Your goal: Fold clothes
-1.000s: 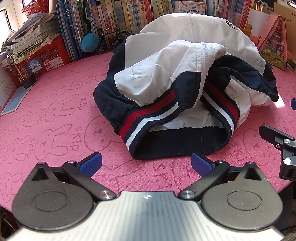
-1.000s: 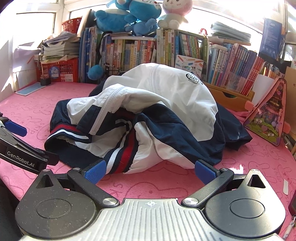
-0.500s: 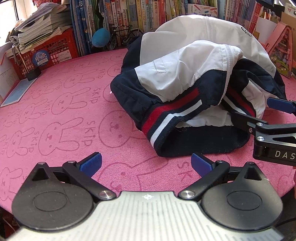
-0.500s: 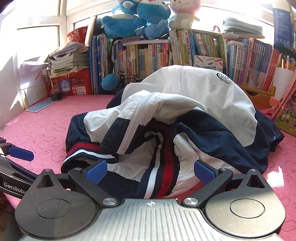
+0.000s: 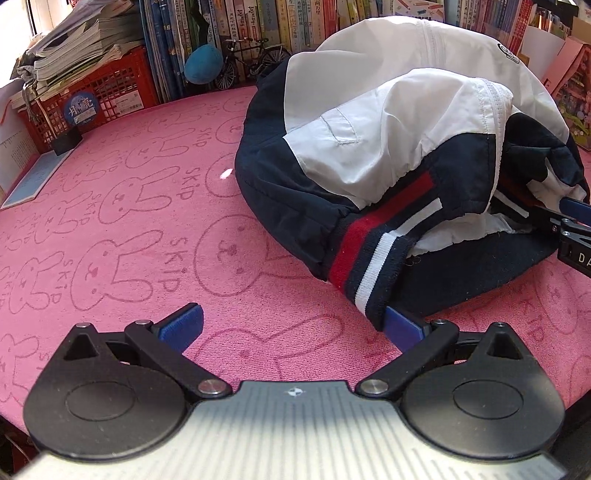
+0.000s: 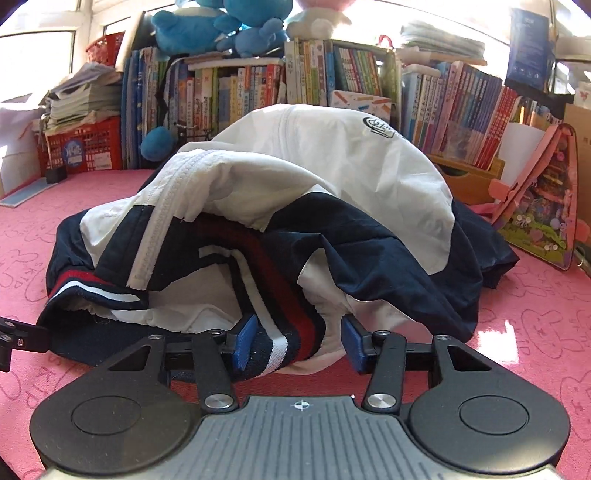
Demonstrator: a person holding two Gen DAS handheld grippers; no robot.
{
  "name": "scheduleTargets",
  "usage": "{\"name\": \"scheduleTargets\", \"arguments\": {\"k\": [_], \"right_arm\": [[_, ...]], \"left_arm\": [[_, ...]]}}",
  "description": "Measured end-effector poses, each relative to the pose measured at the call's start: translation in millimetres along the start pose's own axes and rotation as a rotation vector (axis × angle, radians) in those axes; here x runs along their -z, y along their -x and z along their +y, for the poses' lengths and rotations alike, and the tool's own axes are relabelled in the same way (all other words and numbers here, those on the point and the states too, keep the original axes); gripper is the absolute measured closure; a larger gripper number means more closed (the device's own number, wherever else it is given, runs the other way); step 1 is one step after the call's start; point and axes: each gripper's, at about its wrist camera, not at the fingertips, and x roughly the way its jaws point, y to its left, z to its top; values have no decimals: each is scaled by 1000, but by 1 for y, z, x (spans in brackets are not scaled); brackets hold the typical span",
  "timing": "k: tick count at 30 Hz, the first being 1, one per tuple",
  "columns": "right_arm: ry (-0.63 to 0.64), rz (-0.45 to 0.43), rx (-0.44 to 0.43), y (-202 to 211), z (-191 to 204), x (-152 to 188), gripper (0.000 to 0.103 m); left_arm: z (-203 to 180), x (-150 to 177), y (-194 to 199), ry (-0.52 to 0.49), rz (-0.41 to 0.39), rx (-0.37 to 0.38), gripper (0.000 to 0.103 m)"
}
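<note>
A crumpled white and navy jacket (image 5: 406, 140) with a red, white and navy ribbed hem lies heaped on the pink rabbit-print mat (image 5: 129, 229). My left gripper (image 5: 291, 325) is open, its right pad touching the striped hem corner (image 5: 369, 273). The jacket also shows in the right wrist view (image 6: 314, 192). My right gripper (image 6: 299, 341) is half closed, its blue pads on either side of the striped hem band (image 6: 291, 332), with small gaps left. The right gripper also shows in the left wrist view (image 5: 569, 225), at the hem's right end.
A row of books (image 6: 332, 81) with plush toys (image 6: 221, 26) on top lines the back. A red basket of papers (image 5: 96, 92) stands back left. A pink picture bag (image 6: 543, 206) leans at the right. A model bicycle (image 5: 255, 59) stands behind the jacket.
Both grippers moved forward to the jacket's hem. The right gripper's jaws narrowed around the striped band. The left gripper reached the hem's left corner and stayed open.
</note>
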Motion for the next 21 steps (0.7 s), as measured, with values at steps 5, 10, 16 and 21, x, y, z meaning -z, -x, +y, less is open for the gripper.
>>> {"name": "scheduleTargets", "arguments": {"k": [5,10,16,21], "right_arm": [[-9,-68,316,18,-33,6,49],[2,-84,158,35,-36,8,31],[157,-88,-27,25,23,3,25],[179,-41,-61,-17,45,-8,36]], "left_arm": [[-6,0,-2,-5,4,-8,0],[-10,-2,-4,-16,5,-18,0],[-10,-3,-4,-9,5,-23,0],[-8,-6,-5,5,-4,-44,0]]}}
